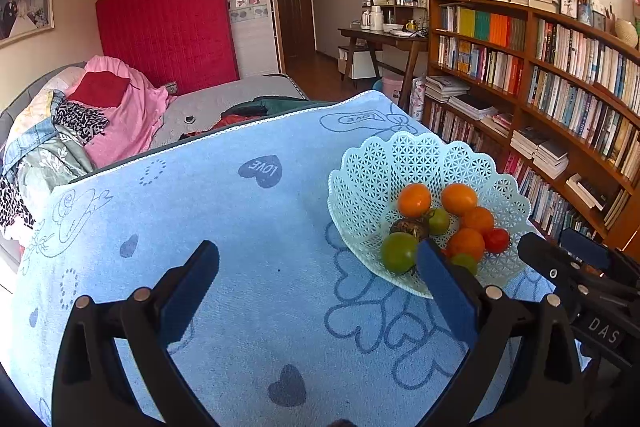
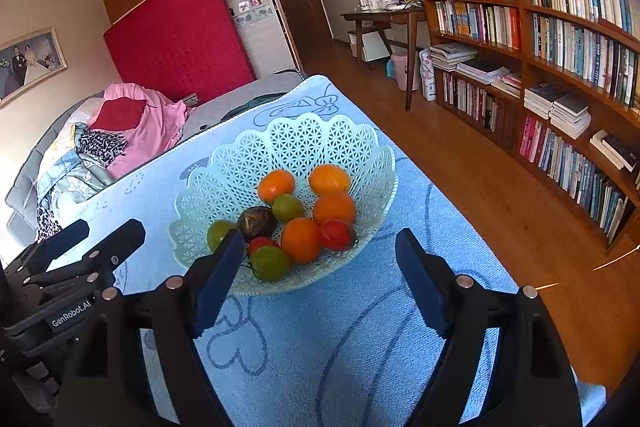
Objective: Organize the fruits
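A pale green lattice basket point(image 1: 372, 183) point(image 2: 304, 143) stands on a blue towel-covered table point(image 1: 248, 211) point(image 2: 360, 327). It holds several fruits: orange ones point(image 1: 414, 200) point(image 2: 301, 240), green ones point(image 1: 398, 252) point(image 2: 270, 263), red ones point(image 1: 496, 239) point(image 2: 336, 235) and a dark brown one point(image 1: 408, 227) point(image 2: 256, 221). My left gripper point(image 1: 320, 267) is open and empty, above the towel left of the basket. My right gripper point(image 2: 320, 247) is open and empty, just in front of the basket; it also shows in the left wrist view point(image 1: 568, 251).
A bed point(image 1: 224, 103) with piled clothes point(image 1: 112, 111) lies beyond the table. A tall bookshelf point(image 2: 560, 47) lines the right wall across a wooden floor point(image 2: 480, 187). A desk point(image 2: 384, 17) stands at the back.
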Demonstrator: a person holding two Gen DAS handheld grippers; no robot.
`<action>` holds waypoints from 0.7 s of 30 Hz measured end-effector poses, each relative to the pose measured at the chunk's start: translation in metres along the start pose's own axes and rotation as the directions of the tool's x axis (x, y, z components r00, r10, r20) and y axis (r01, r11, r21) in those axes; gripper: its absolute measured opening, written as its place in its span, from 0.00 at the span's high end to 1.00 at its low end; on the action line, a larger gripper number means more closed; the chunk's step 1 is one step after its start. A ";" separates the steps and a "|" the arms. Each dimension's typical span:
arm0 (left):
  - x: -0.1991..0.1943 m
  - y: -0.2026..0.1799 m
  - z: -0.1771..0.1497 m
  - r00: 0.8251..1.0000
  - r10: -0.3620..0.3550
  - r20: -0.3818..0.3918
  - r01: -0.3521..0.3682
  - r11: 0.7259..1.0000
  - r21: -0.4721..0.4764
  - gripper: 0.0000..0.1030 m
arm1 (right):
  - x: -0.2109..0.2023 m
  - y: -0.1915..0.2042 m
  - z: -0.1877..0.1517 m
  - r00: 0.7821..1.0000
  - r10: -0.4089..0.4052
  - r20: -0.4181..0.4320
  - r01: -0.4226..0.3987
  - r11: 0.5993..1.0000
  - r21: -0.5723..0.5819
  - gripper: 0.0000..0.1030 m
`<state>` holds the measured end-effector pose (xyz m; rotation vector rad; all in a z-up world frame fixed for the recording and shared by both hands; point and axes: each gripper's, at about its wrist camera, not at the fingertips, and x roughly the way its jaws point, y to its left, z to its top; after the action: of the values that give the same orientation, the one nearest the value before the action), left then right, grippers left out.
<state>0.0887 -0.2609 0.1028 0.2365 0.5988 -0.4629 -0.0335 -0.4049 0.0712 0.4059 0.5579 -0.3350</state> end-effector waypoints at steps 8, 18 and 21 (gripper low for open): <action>-0.013 -0.003 -0.001 1.000 0.008 0.020 -0.008 1.000 0.011 0.05 | -0.009 0.002 -0.001 1.000 -0.006 0.013 0.006 1.000 -0.011 0.21; -0.020 -0.006 -0.006 0.999 0.038 0.032 -0.039 0.999 0.022 0.05 | -0.020 0.007 -0.004 0.999 -0.050 0.016 0.051 0.997 -0.058 0.17; -0.020 -0.006 -0.009 0.998 0.060 0.027 -0.060 0.998 0.022 0.05 | -0.022 0.010 -0.007 0.998 -0.062 0.021 0.063 0.995 -0.080 0.15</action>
<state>0.0669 -0.2558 0.1067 0.2688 0.5590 -0.4145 -0.0503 -0.3887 0.0812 0.3079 0.5654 -0.3748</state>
